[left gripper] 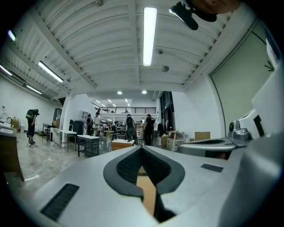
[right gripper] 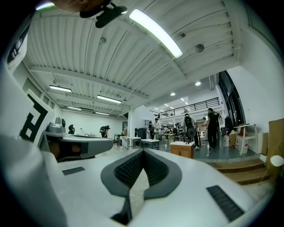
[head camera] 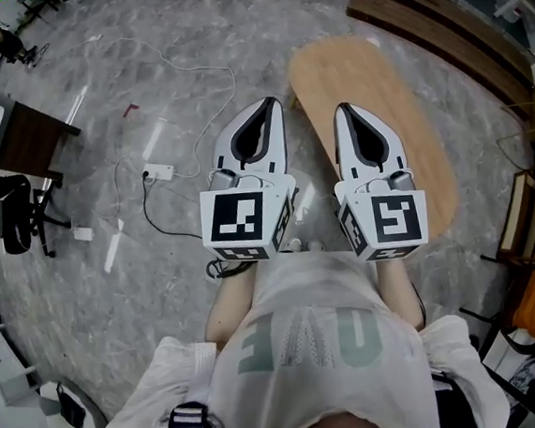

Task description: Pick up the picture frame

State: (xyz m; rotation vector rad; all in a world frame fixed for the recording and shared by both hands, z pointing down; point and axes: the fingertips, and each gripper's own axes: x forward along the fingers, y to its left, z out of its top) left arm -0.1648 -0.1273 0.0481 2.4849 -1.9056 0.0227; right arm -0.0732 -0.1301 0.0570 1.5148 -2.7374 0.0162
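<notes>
White shirt (head camera: 308, 345) fills the bottom of the head view. Above it the left claw (head camera: 271, 104) and right claw (head camera: 344, 109) point level side by side, each closed tip to tip on nothing. Beyond lie an oval wooden worktop (head camera: 400, 120) and a power strip (head camera: 158, 172) on the grey floor (head camera: 69, 303). No view shows the picture frame.

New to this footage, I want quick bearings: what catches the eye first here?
Two white grippers fill the middle of the head view, the left gripper and the right gripper side by side, both with jaws together and empty. Beyond them stands an oval wooden table. No picture frame is in sight.
</notes>
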